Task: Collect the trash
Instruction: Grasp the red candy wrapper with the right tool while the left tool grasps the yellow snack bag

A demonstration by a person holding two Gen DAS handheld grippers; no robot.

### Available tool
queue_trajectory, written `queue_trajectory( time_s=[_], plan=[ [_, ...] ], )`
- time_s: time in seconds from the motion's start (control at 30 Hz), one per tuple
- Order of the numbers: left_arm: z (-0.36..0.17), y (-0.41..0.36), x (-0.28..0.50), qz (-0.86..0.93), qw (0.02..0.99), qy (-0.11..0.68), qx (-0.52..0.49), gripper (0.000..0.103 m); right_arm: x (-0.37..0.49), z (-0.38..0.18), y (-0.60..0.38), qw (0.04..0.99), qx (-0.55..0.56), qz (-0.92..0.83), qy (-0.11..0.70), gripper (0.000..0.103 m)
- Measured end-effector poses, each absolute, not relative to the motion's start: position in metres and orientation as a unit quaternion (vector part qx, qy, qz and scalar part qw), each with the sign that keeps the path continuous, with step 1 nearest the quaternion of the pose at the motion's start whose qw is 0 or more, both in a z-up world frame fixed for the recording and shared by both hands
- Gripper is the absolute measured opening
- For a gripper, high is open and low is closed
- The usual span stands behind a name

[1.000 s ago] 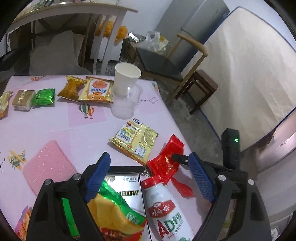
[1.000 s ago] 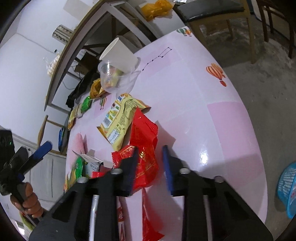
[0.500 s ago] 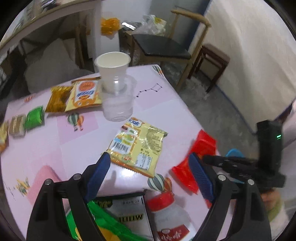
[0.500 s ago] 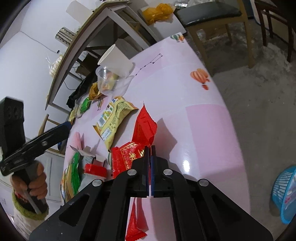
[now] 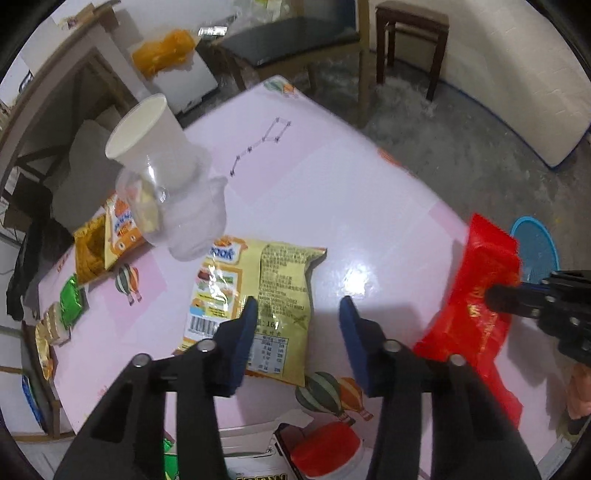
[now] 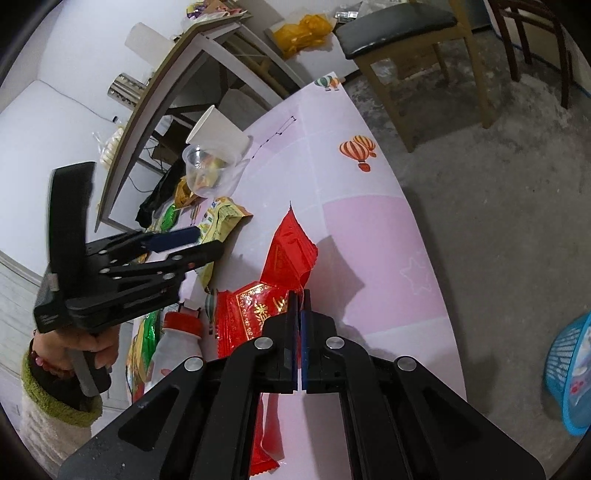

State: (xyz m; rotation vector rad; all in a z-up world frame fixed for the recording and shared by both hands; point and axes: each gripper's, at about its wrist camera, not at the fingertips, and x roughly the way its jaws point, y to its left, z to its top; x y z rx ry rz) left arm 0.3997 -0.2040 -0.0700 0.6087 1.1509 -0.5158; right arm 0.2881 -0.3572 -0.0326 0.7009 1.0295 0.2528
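My right gripper point(image 6: 300, 295) is shut on a red foil wrapper point(image 6: 291, 251) and holds it lifted above the pink table point(image 6: 369, 229); the wrapper also shows in the left wrist view point(image 5: 480, 295). My left gripper point(image 5: 297, 314) is open, its jaws above the lower edge of a yellow snack bag point(image 5: 255, 291) that lies flat on the table. The left gripper also shows in the right wrist view point(image 6: 184, 243). A blue basket point(image 6: 569, 369) stands on the floor at the right.
A paper cup point(image 5: 155, 144) sits in a clear plastic cup point(image 5: 184, 218) at the back. Several snack wrappers point(image 5: 103, 236) lie at the left. A red-capped bottle point(image 5: 325, 450) and a box are near me. A chair point(image 6: 406, 33) stands beyond the table.
My right gripper closed on the red wrapper and lifted it off the table. My left gripper moved forward over the yellow snack bag and narrowed its opening.
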Motion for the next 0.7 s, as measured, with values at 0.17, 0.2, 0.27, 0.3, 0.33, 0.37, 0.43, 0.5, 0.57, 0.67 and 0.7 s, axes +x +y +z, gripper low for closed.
queue_trajectory(
  time_s=[0.17, 0.2, 0.27, 0.3, 0.33, 0.37, 0.43, 0.5, 0.57, 0.67, 0.7],
  plan=[
    [-0.078, -0.204, 0.408, -0.225, 0.758, 0.551, 0.266, 0.016, 0.287, -0.034, -0.362, 0.803, 0.335, 0.122, 0.478, 0.000],
    [-0.079, -0.204, 0.407, -0.225, 0.758, 0.555, 0.261, 0.014, 0.287, -0.034, -0.362, 0.803, 0.336, 0.123, 0.478, 0.000],
    [-0.080, -0.204, 0.407, -0.225, 0.757, 0.557, 0.257, 0.012, 0.287, -0.034, -0.362, 0.802, 0.338, 0.124, 0.477, 0.000],
    [-0.079, -0.205, 0.407, -0.226, 0.758, 0.557, 0.255, 0.010, 0.287, -0.034, -0.362, 0.801, 0.340, 0.125, 0.477, 0.000],
    [-0.079, -0.205, 0.407, -0.226, 0.758, 0.556, 0.254, 0.010, 0.287, -0.035, -0.363, 0.800, 0.342, 0.126, 0.477, 0.000],
    [-0.079, -0.205, 0.406, -0.226, 0.760, 0.554, 0.252, 0.010, 0.287, -0.035, -0.363, 0.799, 0.344, 0.126, 0.476, 0.000],
    [-0.077, -0.205, 0.405, -0.228, 0.764, 0.550, 0.248, 0.009, 0.287, -0.035, -0.363, 0.798, 0.348, 0.128, 0.476, 0.000],
    [-0.072, -0.205, 0.404, -0.229, 0.769, 0.544, 0.244, 0.008, 0.286, -0.034, -0.364, 0.798, 0.349, 0.128, 0.475, 0.000],
    [-0.068, -0.205, 0.402, -0.230, 0.774, 0.538, 0.242, 0.008, 0.285, -0.033, -0.364, 0.798, 0.352, 0.128, 0.473, 0.000],
    [-0.057, -0.202, 0.399, -0.231, 0.783, 0.526, 0.238, 0.007, 0.283, -0.029, -0.367, 0.798, 0.357, 0.129, 0.469, 0.000],
    [-0.052, -0.201, 0.398, -0.232, 0.787, 0.521, 0.235, 0.007, 0.283, -0.028, -0.368, 0.797, 0.360, 0.129, 0.467, 0.000]
  ],
)
